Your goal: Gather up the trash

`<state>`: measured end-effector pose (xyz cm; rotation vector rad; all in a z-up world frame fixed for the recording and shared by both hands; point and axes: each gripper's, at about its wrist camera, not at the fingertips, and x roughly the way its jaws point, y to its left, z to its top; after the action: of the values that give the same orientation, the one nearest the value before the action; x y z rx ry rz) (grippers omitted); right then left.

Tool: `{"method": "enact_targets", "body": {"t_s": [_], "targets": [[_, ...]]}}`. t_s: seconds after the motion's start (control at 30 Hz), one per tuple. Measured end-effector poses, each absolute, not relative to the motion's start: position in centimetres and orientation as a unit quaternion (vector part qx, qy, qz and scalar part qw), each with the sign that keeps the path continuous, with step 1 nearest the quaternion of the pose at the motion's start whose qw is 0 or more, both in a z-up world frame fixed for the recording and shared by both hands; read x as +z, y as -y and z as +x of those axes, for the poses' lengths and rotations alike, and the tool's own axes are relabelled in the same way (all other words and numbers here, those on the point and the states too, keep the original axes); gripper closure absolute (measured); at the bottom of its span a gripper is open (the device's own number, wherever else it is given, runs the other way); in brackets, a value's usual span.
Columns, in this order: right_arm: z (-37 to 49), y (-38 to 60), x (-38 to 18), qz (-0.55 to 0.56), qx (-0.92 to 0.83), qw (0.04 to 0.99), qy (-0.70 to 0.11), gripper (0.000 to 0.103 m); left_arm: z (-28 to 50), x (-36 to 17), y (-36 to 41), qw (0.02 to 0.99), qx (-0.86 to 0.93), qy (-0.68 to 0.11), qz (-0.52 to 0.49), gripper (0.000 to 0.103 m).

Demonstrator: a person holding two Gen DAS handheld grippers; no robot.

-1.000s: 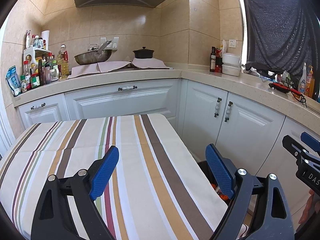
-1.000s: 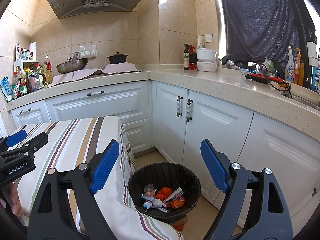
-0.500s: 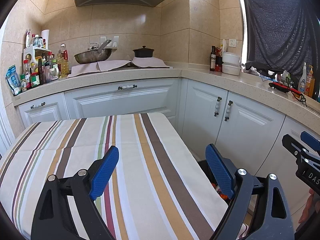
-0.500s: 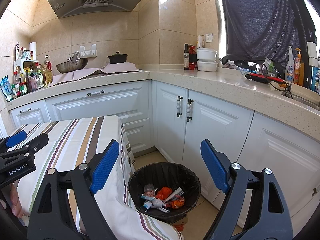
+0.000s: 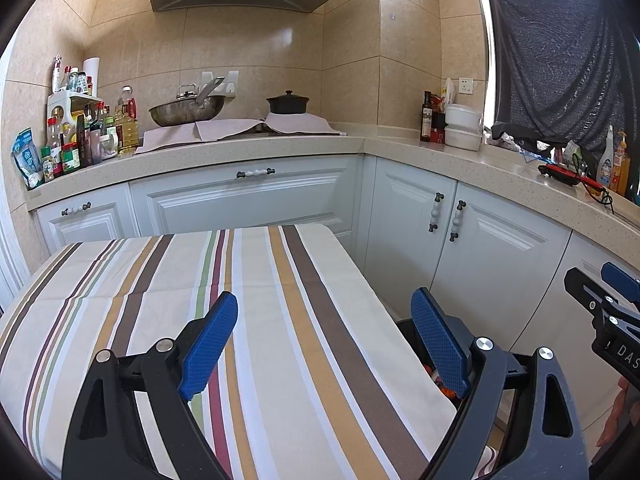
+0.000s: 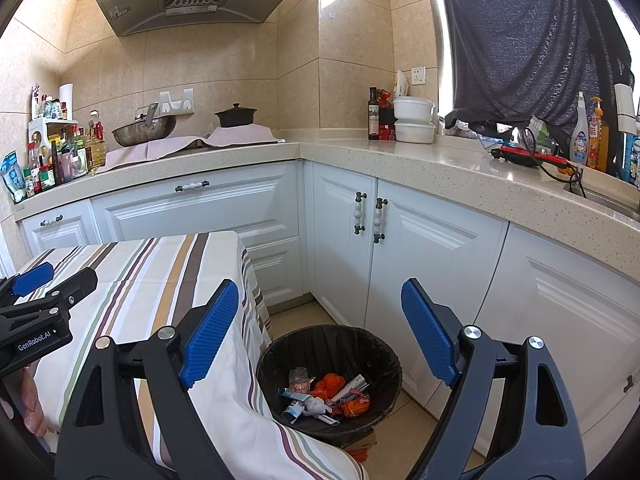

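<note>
Nothing changed over the last second: left gripper (image 5: 324, 344) and right gripper (image 6: 320, 332) both spread wide and empty, striped tablecloth (image 5: 260, 280) bare ahead of the left fingers, trash (image 6: 326, 394) lying in the black bin (image 6: 384, 350) below the right fingers, suggesting collection done.

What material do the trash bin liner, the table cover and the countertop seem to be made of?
Bin liner: thin black plastic film, probably; it wrinkles and shines faintly.
Table cover: woven cloth, matte, with fold creases and a draped edge.
Countertop: speckled beige stone or an imitation, polished; it reflects light.
</note>
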<state>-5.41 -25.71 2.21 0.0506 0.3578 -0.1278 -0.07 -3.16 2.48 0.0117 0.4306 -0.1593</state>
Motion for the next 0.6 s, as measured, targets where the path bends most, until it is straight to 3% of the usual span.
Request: {"method": "enact_targets", "body": {"t_s": [0.6], "targets": [[-5.33,25.44,2.14,0.024,-0.062,0.982,-0.179,0.021,-0.10,2.47,3.03,0.974,-0.079,-0.213,0.005,0.017]]}}
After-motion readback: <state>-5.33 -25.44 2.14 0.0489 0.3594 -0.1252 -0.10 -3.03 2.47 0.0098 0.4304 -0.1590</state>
